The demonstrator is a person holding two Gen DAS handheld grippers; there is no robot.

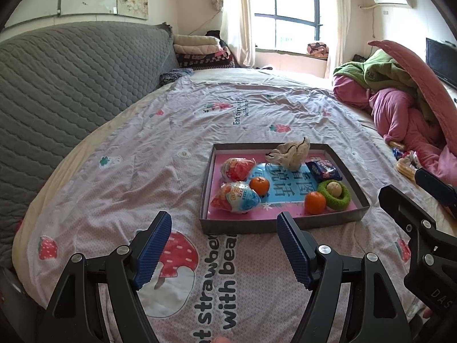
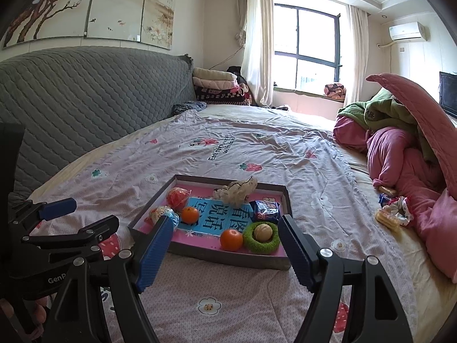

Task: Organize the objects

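On strawberry-print bedsheet [image 1: 120,188]: shallow grey cardboard tray [image 2: 228,257] (two oranges, snack packets inside), pink quilt heap [image 2: 400,165] beside; left gripper [image 1: 224,245] and right gripper [image 2: 225,245] both released, empty.

A wide bed [image 2: 257,154] fills the room, its grey quilted headboard [image 2: 85,91] on the left under a flower painting [image 2: 94,5]. Far off, daylight comes through a curtained window [image 2: 308,48]; an air conditioner [image 2: 407,31] hangs right.
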